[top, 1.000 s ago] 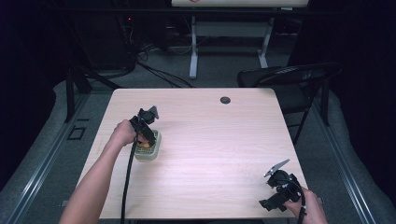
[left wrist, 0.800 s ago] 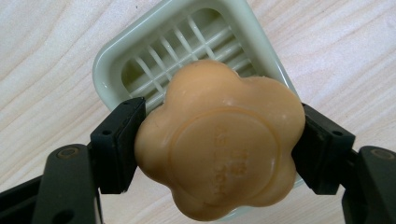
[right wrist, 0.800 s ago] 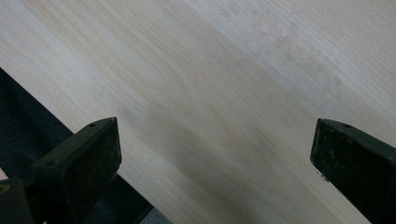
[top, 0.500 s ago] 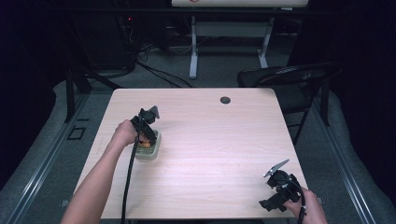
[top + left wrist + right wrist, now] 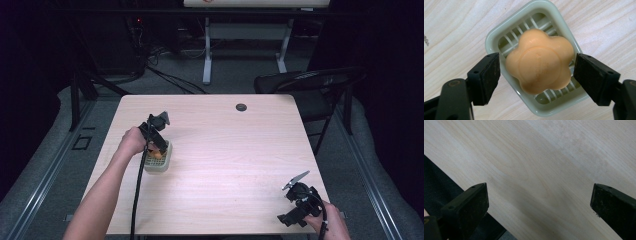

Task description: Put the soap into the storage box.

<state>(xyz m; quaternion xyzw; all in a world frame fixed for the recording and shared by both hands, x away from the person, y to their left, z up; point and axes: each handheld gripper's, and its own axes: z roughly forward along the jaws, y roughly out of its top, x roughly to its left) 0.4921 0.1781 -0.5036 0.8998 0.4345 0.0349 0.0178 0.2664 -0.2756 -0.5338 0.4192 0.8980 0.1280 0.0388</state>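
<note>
Grasp approach at the soap: the left tongs [image 5: 535, 75] stand apart, jaws flanking the soap [image 5: 539, 61] at 9 and 3 o'clock, neither touching. The soap lies in its dish [image 5: 496, 32] at the bench's [image 5: 225, 145] 9 o'clock. Closing probably follows. The right tongs [image 5: 300, 200] rest spread at 5 o'clock, forearm low.

The middle and far stretches of the surface [image 5: 225, 165] are left bare, so wide passage is offered there. Toward the left side, room is taken up by a pale green soap dish [image 5: 534, 60] holding an orange soap [image 5: 540, 67]. A small dark disc [image 5: 241, 107] is seen near the far edge. A black chair [image 5: 310, 85] is stood beyond the far right corner.
</note>
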